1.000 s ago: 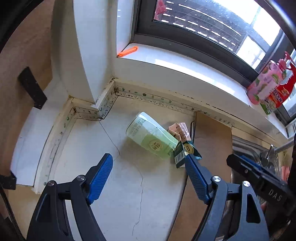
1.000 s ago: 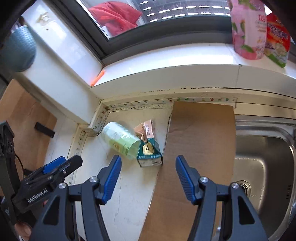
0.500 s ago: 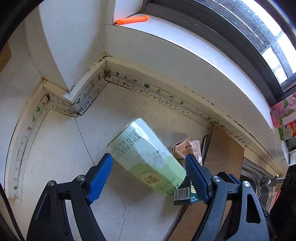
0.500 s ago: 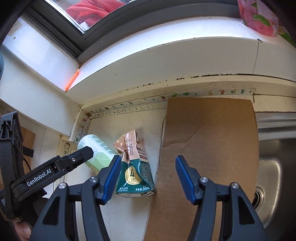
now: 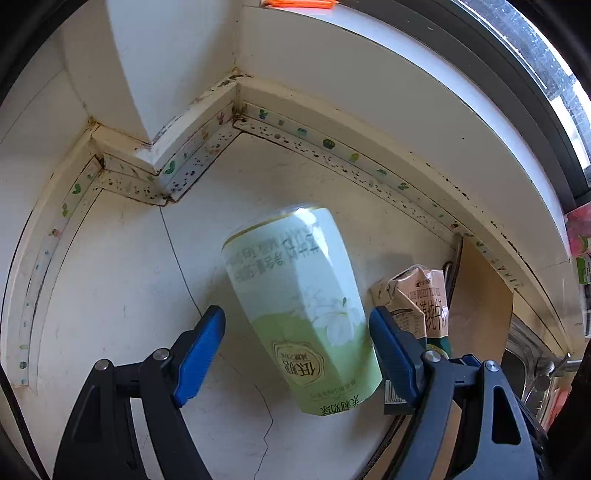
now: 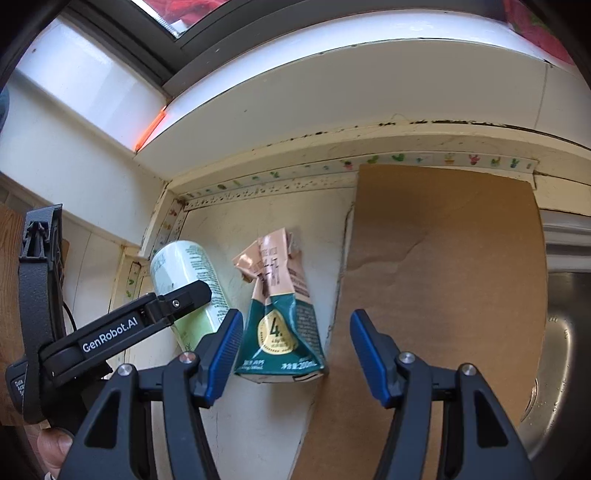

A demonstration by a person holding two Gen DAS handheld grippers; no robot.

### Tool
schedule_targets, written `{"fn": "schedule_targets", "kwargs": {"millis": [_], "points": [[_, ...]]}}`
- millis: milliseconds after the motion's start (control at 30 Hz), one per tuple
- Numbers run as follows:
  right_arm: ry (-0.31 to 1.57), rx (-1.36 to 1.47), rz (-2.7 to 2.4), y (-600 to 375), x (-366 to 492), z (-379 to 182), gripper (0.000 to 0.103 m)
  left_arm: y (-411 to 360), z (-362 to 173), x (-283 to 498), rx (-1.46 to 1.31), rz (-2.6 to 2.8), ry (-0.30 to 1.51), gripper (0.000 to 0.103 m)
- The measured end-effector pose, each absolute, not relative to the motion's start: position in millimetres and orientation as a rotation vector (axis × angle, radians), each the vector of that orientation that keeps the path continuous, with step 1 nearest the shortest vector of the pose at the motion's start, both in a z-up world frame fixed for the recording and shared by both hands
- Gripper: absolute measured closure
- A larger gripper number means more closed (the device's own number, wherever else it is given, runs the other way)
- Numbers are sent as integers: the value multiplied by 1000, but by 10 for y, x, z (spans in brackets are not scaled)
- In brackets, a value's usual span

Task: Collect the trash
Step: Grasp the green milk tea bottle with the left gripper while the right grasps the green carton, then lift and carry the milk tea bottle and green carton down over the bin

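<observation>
Cup: pale mint-white upper body, light green lower band, white flower print, gold-ringed emblem, dark lettering.
Carton: crumpled top salmon-pink, lower half dark green, round gold badge with a dark numeral.
Cardboard sheet: plain brown.
Counter: off-white, thin dark cracks.
Edge tape: cream, small green plant motifs, black specks, possibly mould.
Gripper pads: blue, on black frames.
Windowsill object: orange.
</observation>
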State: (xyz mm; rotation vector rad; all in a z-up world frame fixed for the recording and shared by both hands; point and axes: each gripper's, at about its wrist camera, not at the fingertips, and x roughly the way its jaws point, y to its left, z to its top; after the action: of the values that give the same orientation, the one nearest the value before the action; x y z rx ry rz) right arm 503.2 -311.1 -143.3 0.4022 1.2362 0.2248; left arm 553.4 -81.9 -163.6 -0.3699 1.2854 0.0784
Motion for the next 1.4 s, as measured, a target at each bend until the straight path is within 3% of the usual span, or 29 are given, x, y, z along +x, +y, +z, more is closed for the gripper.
{"fn": "schedule_targets", "kwargs": {"millis": [200, 300, 400, 633, 1400], "points": [[1258, 341, 234, -2933, 5058, -1504, 42, -626, -1731, 5486, -368, 94, 1299, 25], [1276, 293, 224, -2849, 5063, -1596, 42, -590, -1765, 5467, -379, 61, 1302, 36], [1264, 264, 222, -2804, 5050, -1625, 51, -626, -1757, 5462, -343, 34, 1290, 39], [1254, 270, 253, -2794, 4997, -1626, 52, -813, -1720, 5415, -250, 0, 1267, 48], [1278, 451, 388, -2785, 3873, -1370, 53, -656, -1132, 4016, -235, -94, 1205, 52]]}}
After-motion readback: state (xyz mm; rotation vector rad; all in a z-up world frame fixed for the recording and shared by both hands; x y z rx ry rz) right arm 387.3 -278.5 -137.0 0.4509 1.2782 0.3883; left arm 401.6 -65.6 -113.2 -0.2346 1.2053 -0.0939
